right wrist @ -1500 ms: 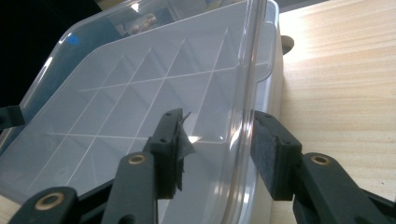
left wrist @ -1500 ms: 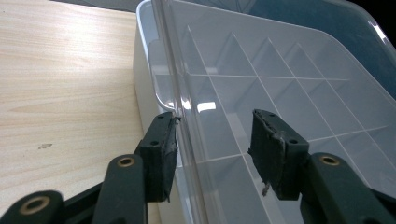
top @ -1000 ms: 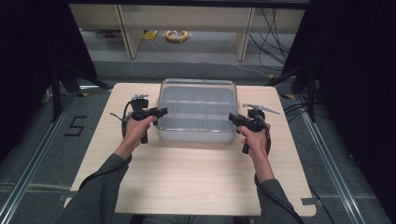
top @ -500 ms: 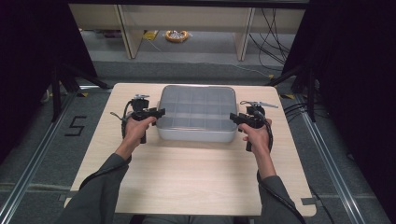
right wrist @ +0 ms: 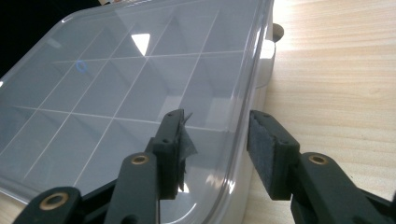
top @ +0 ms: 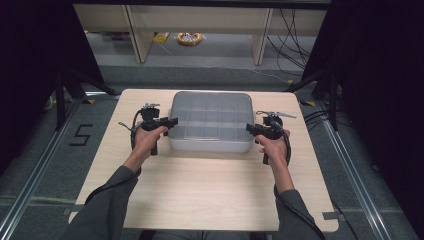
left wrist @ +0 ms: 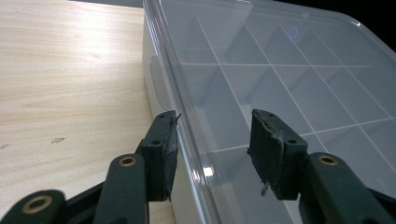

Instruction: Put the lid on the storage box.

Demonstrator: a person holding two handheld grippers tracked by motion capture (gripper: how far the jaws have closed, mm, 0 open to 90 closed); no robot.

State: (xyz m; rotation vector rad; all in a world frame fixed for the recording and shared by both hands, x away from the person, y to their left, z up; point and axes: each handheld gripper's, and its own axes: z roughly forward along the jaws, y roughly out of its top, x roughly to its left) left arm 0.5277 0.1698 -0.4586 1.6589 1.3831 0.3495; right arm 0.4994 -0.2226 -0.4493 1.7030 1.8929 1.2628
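A clear plastic compartment box (top: 210, 120) with its transparent lid on stands at the back middle of the wooden table (top: 200, 190). My left gripper (top: 172, 121) is at the box's left edge. In the left gripper view the gripper (left wrist: 212, 144) straddles the lid's rim, one pad outside the wall and one over the lid (left wrist: 280, 70), with a gap showing. My right gripper (top: 248, 128) is at the right edge. It (right wrist: 217, 149) straddles the rim the same way over the lid (right wrist: 116, 70). Both sets of jaws have just been closing, with the rim between them.
The table's near half is bare wood where the person's forearms cross it. Dark stands and cables sit on the floor to both sides. Shelf legs and a yellow object (top: 189, 38) are on the floor beyond the table.
The lid stood raised above the box a second ago and now lies flat on it. Both hands kept their places at the box's sides.
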